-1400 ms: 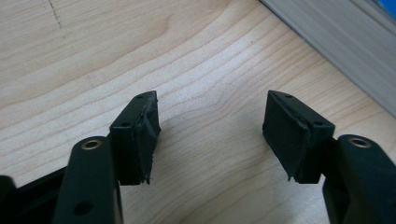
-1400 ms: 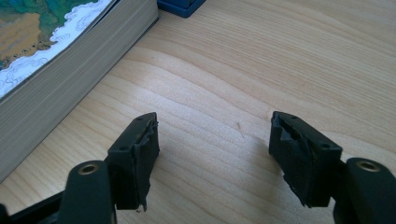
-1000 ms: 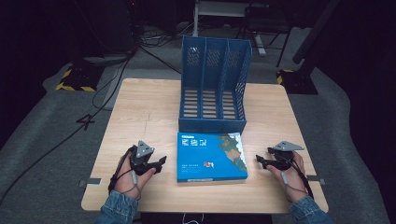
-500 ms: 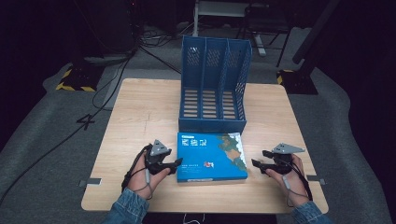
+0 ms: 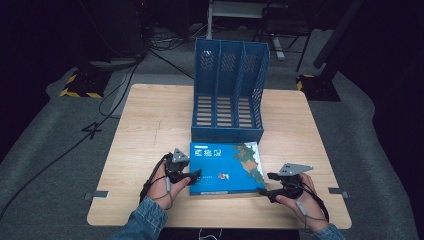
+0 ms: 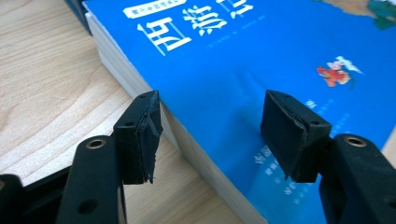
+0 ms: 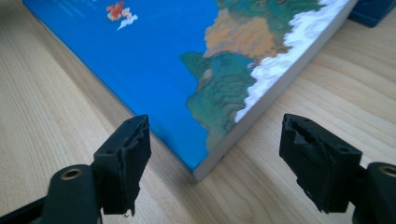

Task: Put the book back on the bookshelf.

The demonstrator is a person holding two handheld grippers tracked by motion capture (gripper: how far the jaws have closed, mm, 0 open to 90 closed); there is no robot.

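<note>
Approach step: thick blue paperback book (image 5: 225,167) flat on wooden table (image 5: 150,130), just before blue three-slot file rack (image 5: 228,90). Left gripper (image 5: 192,176) open, straddling left edge; right gripper (image 5: 264,190) just opening, near corner between jaws, unclamped. Next: clamp both, lift level.

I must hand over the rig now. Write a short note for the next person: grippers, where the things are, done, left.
Left gripper: open, jaws have just been opening, astride the blue book's left edge.
Right gripper: open, jaws have just been opening, at the book's near right corner.
Book lies flat on the table, in front of the blue file rack.
Done: both grippers at the book.
Left: probably grip it and stand it in the rack.
</note>
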